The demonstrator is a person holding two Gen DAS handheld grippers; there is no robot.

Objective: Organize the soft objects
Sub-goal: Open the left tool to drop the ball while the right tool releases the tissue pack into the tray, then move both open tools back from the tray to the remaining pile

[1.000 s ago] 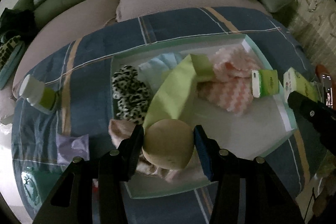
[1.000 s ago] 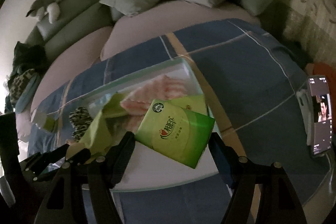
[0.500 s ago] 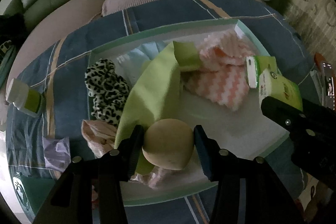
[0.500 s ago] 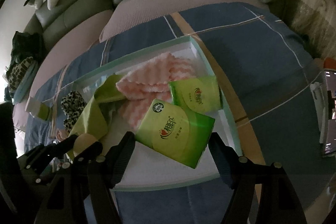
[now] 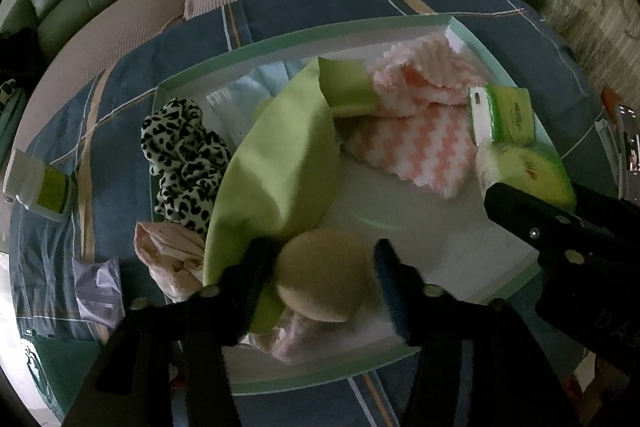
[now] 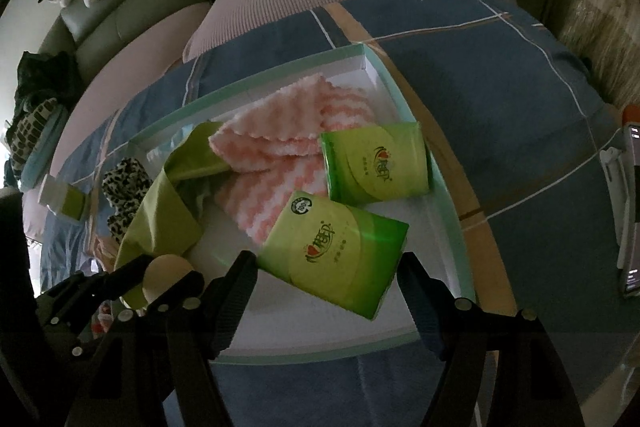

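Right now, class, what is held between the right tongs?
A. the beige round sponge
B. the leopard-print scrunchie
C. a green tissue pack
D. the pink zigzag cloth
C: in the right wrist view the right tongs hold a green tissue pack above the tray, while the beige round sponge sits in the left tongs.

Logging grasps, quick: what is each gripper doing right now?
Left gripper: shut on the beige sponge.
Right gripper: shut on the tissue pack.
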